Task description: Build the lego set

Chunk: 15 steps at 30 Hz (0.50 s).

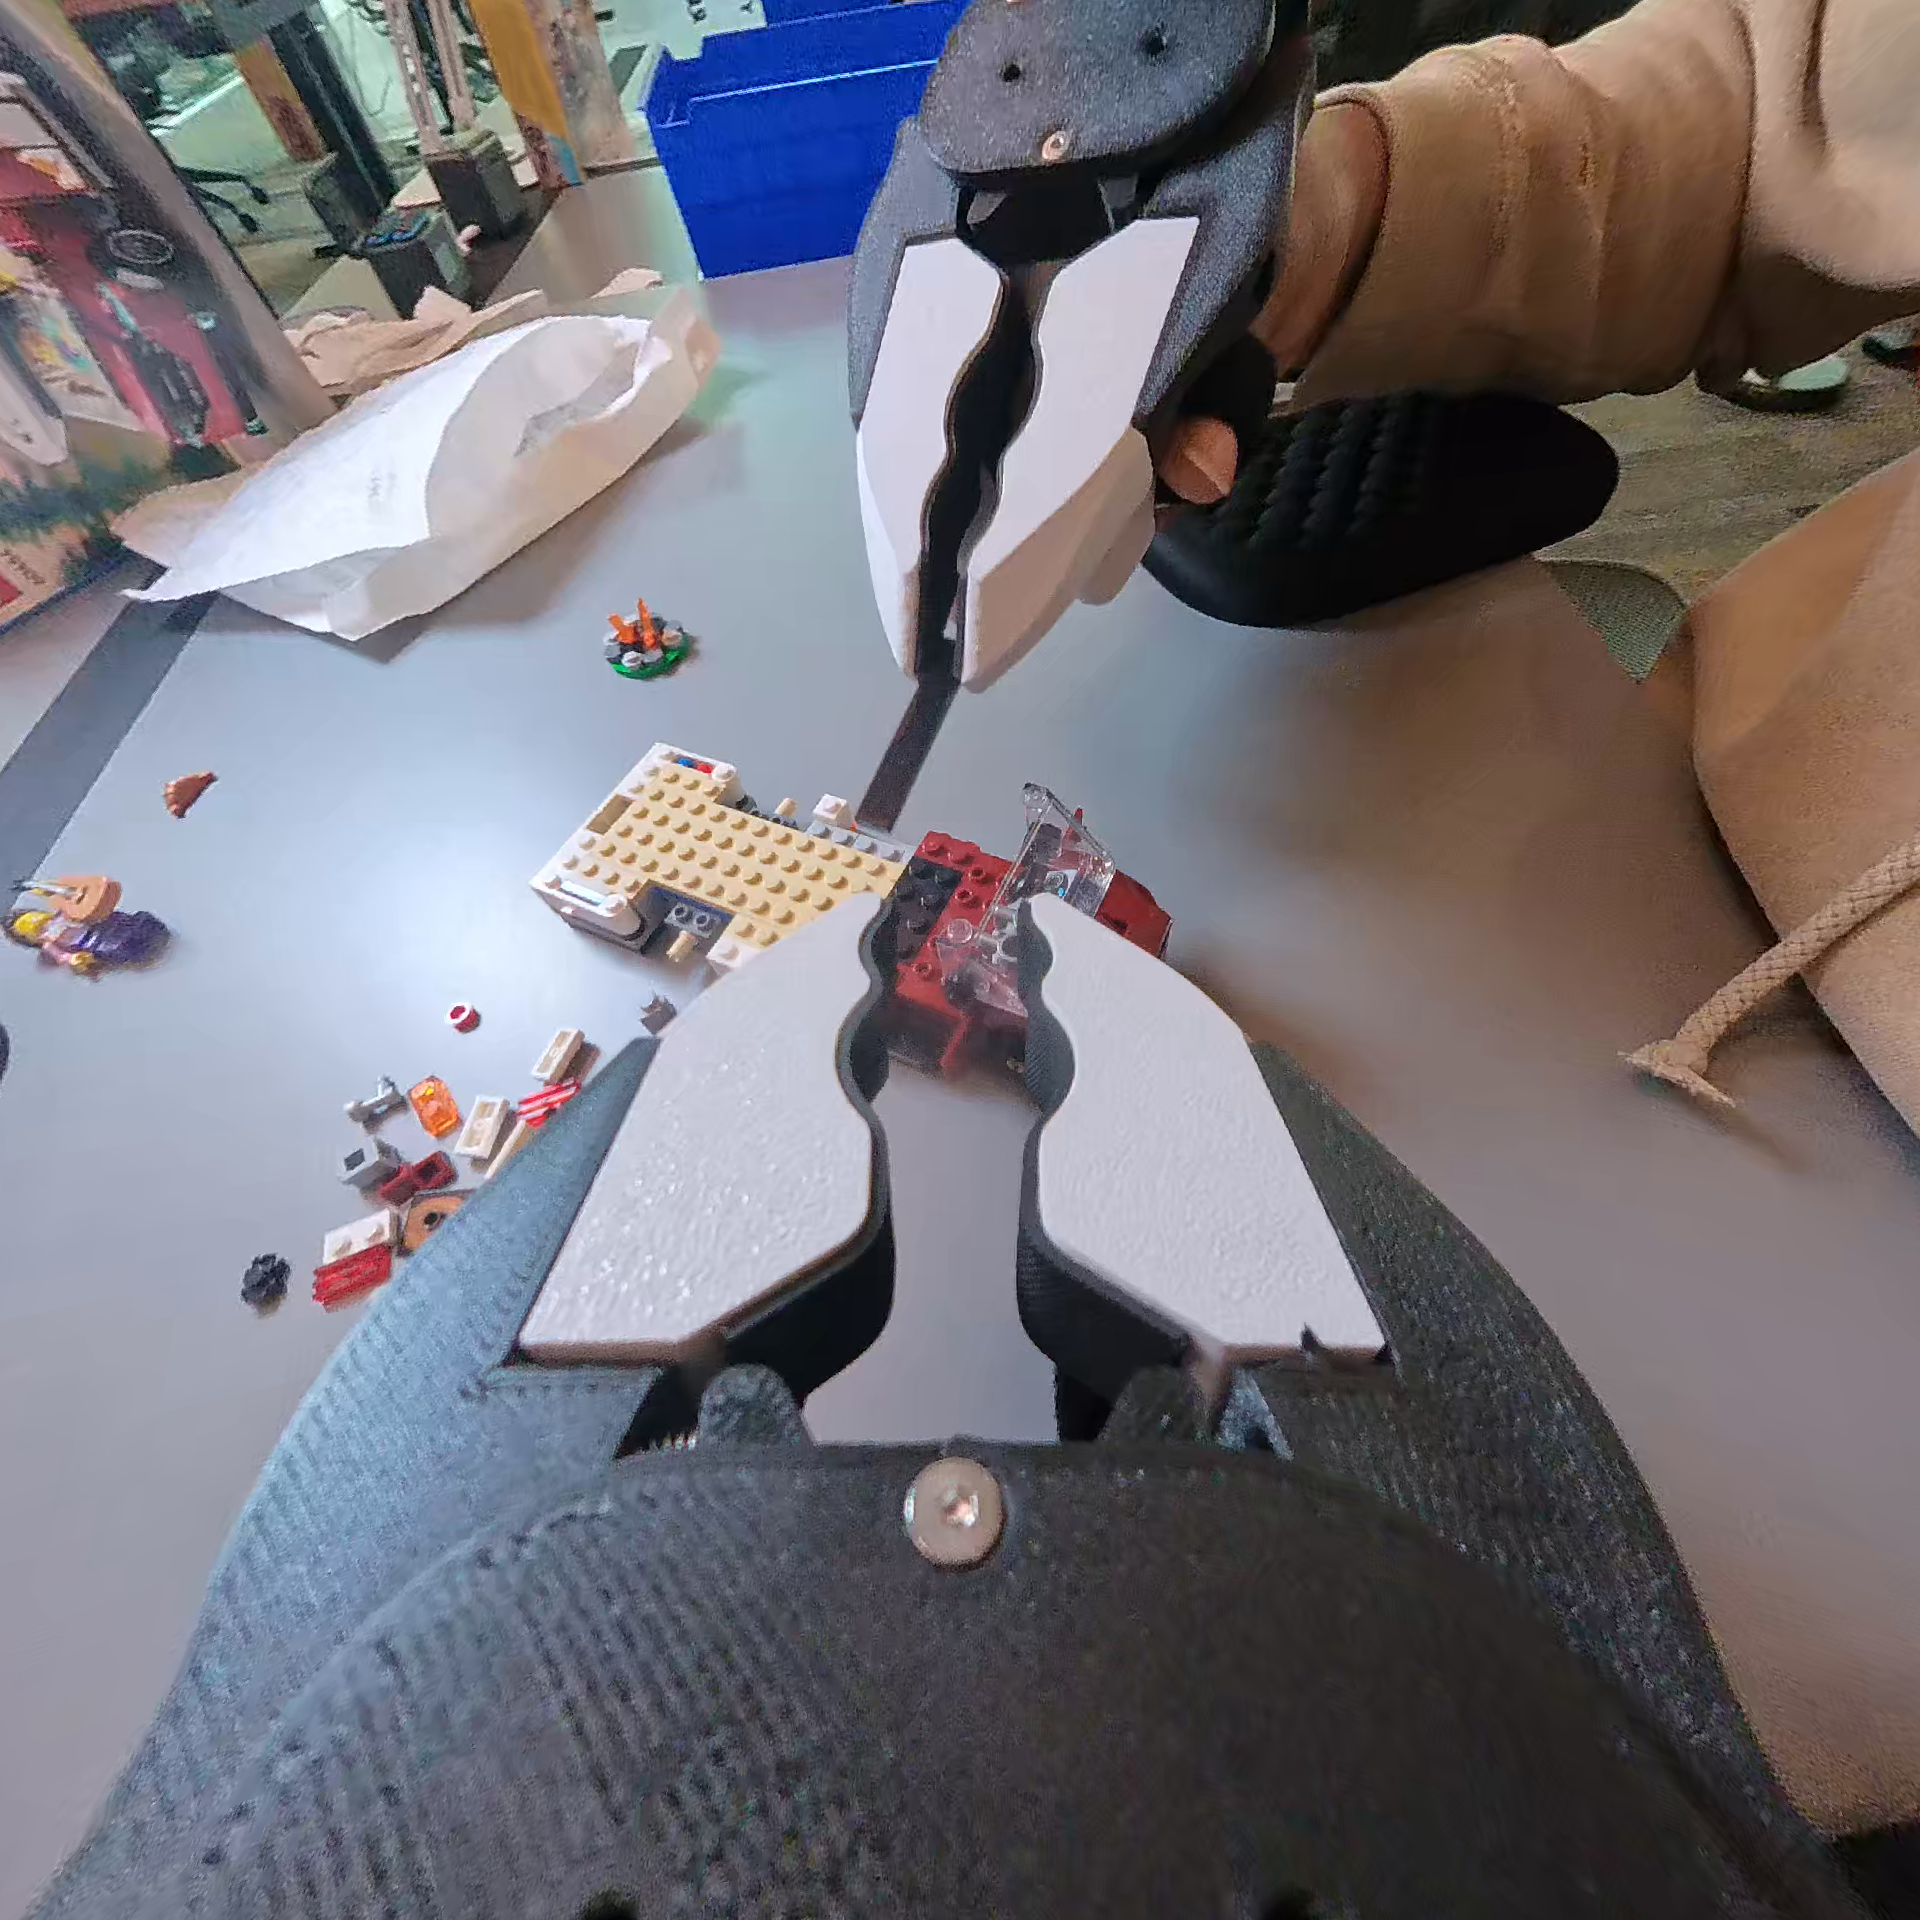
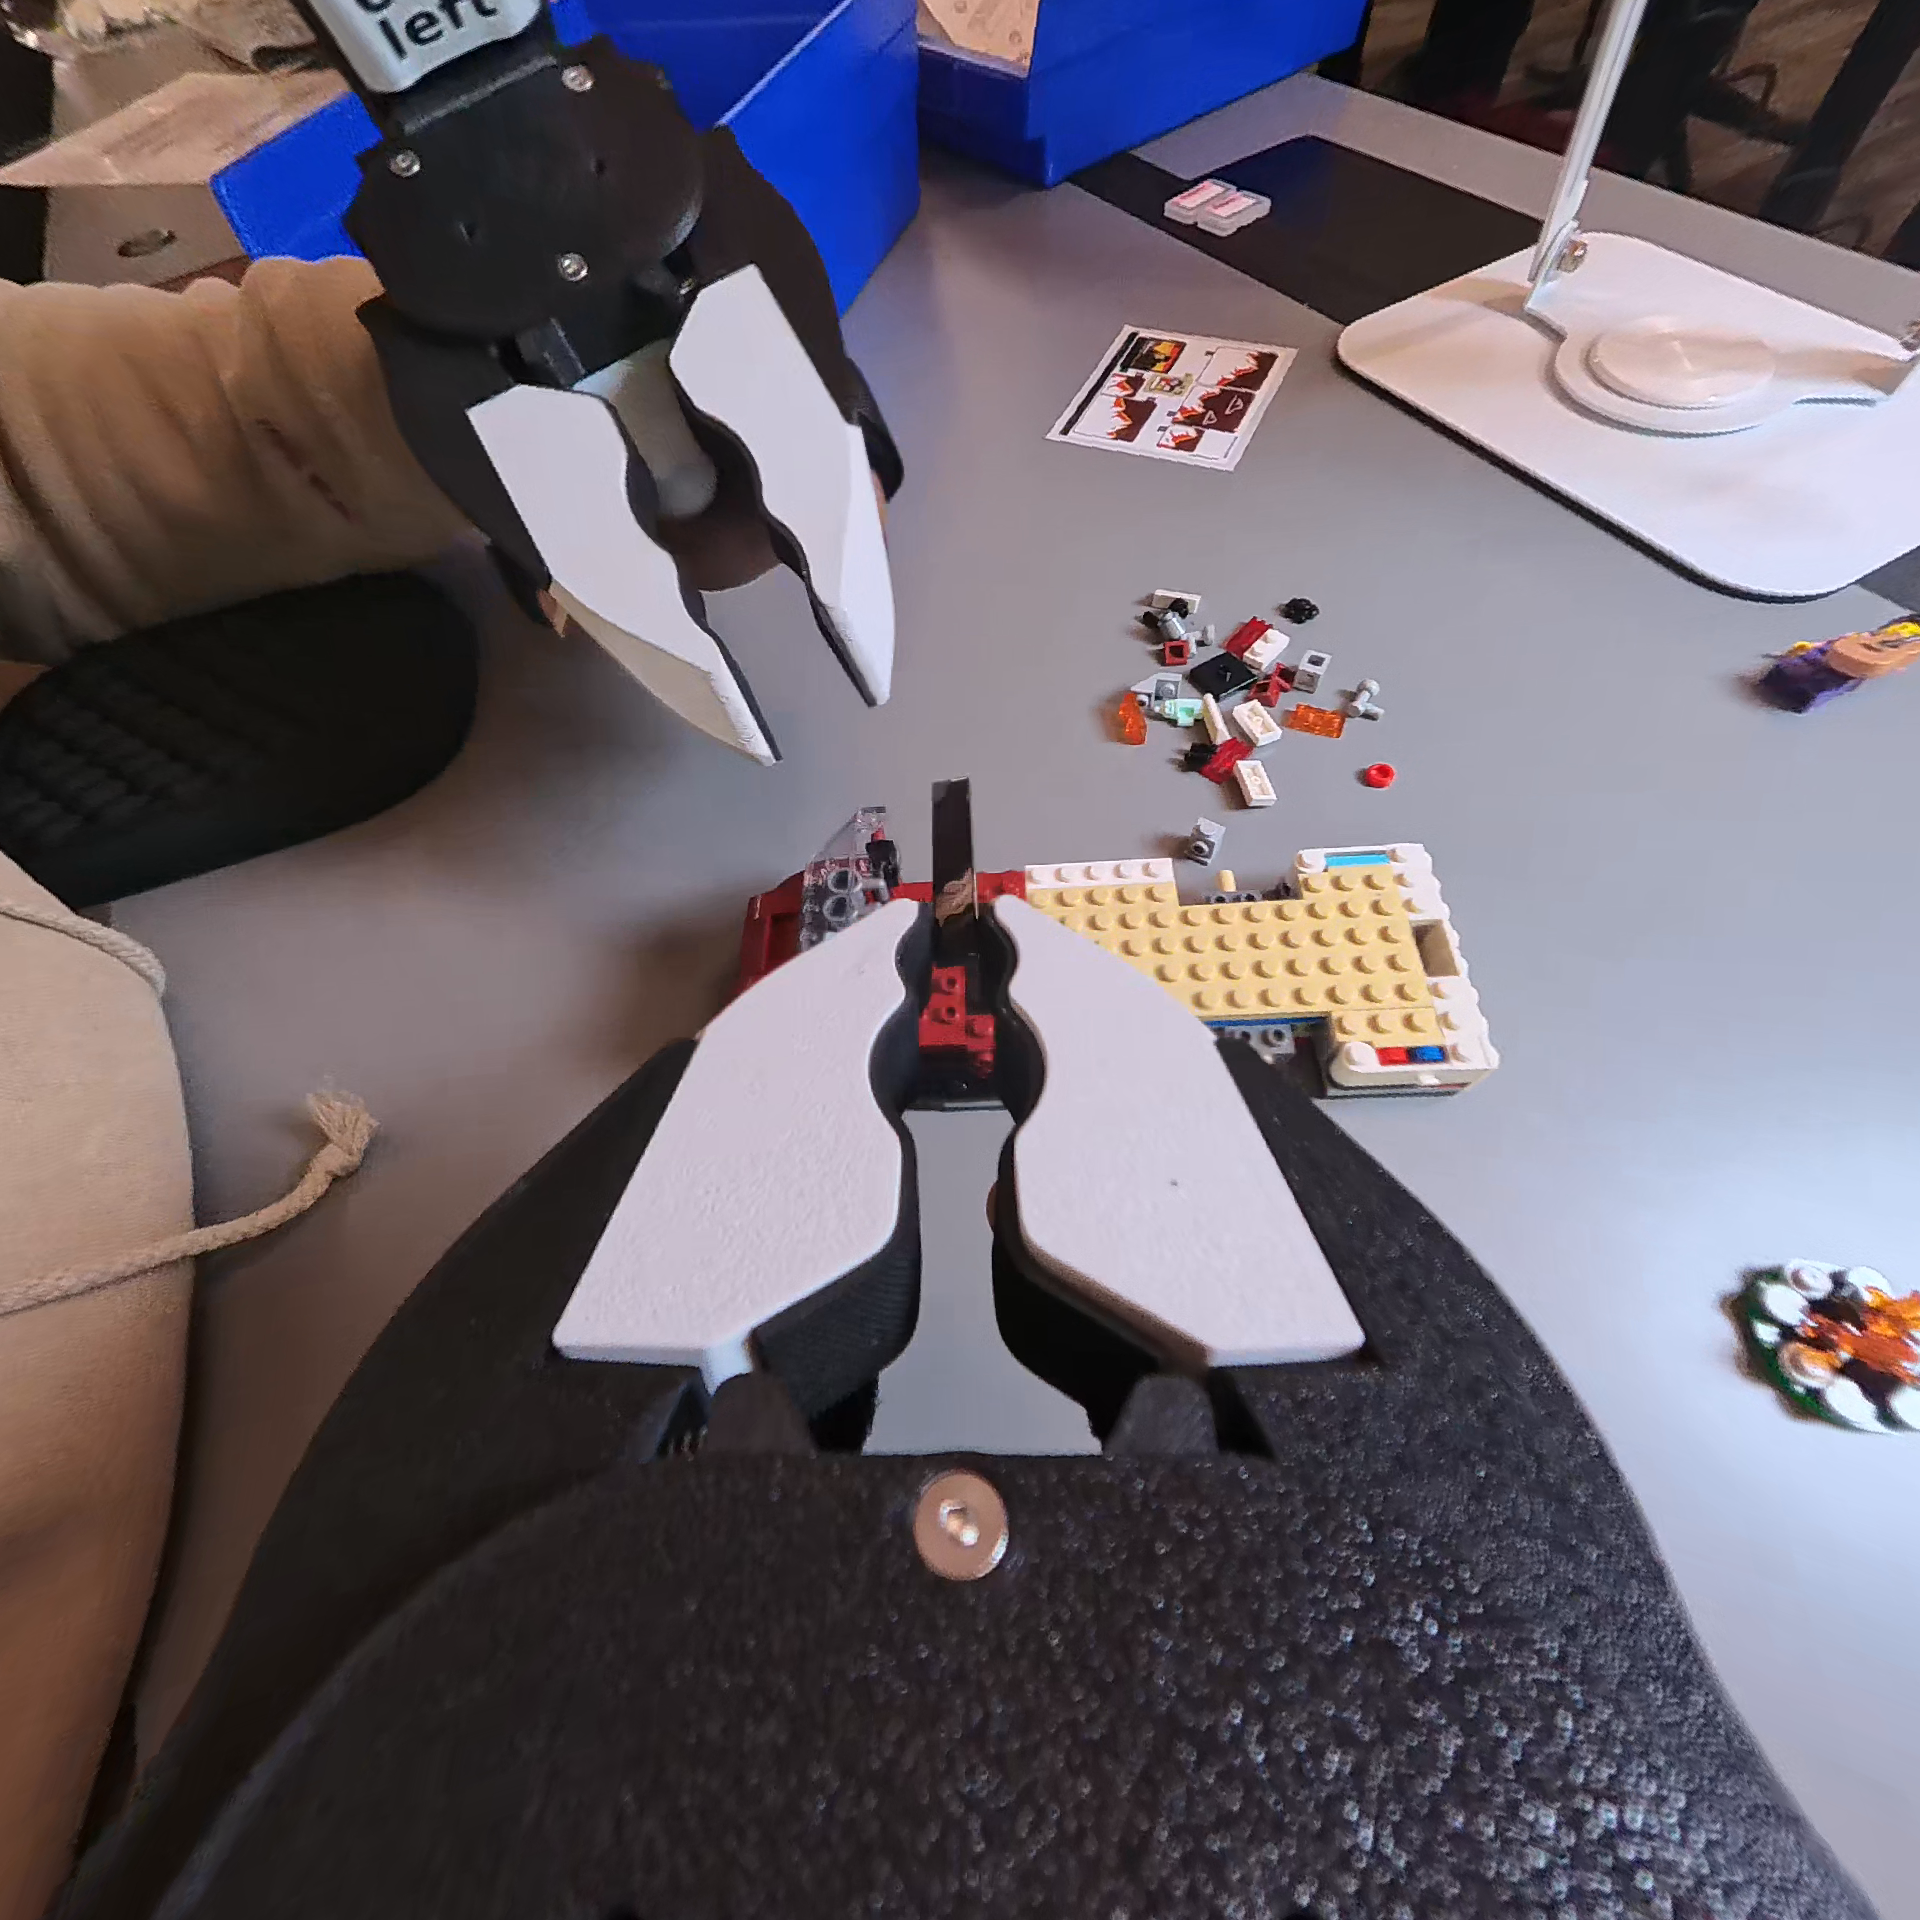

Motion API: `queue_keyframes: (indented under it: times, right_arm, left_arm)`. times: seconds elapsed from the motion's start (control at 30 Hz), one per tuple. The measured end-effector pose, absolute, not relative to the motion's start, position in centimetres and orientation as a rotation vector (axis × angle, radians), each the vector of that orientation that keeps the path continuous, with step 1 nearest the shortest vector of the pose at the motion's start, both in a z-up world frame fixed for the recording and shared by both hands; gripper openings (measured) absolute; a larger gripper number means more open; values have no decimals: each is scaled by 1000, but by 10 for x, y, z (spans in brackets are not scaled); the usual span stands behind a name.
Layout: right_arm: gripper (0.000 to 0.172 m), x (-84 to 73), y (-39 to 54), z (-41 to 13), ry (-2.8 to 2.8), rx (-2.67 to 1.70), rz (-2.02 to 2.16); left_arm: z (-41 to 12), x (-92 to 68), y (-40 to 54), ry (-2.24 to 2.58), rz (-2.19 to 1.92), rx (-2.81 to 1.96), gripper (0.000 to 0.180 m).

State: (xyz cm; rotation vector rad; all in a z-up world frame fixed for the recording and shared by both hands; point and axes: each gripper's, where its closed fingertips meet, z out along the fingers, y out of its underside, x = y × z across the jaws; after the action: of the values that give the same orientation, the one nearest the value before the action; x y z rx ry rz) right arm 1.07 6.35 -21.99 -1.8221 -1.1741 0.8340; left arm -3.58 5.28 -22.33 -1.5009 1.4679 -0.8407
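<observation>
A brick vehicle with a tan studded deck [image 1: 717, 862] and a dark red front [image 1: 956, 883] lies on the grey table; it also shows in the right wrist view [image 2: 1278, 956]. A clear windshield [image 1: 1060, 852] stands tilted on the red front. My left gripper [image 1: 956, 920] is open and hovers over the red front. The right wrist view shows its fingers [image 2: 821, 722] apart with nothing between them. My right gripper [image 2: 956, 914] is shut on a long black tile [image 2: 951, 842]. The tile [image 1: 909, 753] hangs from the right gripper [image 1: 940, 665], its lower end at the vehicle's far edge.
Loose small bricks [image 2: 1236, 696] lie beside the vehicle. A small campfire build [image 1: 646, 642], a white paper bag [image 1: 436, 468], blue bins [image 1: 800, 135], a sticker sheet [image 2: 1174, 400], a white lamp base [image 2: 1662, 416] and purple figures [image 1: 94, 930] are around. Beige sleeves are close by. The gap from one gripper's tips to the other's is roughly 6 cm. Between my right fingertips and the small campfire build [image 1: 646, 642] there is roughly 20 cm. Seen from the right wrist view [image 2: 1843, 1345] as well.
</observation>
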Motion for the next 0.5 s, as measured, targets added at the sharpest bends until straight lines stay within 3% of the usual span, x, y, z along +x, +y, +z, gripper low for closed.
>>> queue_keyframes:
  times: [0.5]
  right_arm:
    - [8,-3,49,-234,-1112,-1878,864]
  left_arm:
    - [-237,-25,56,1645,-902,-1444,14]
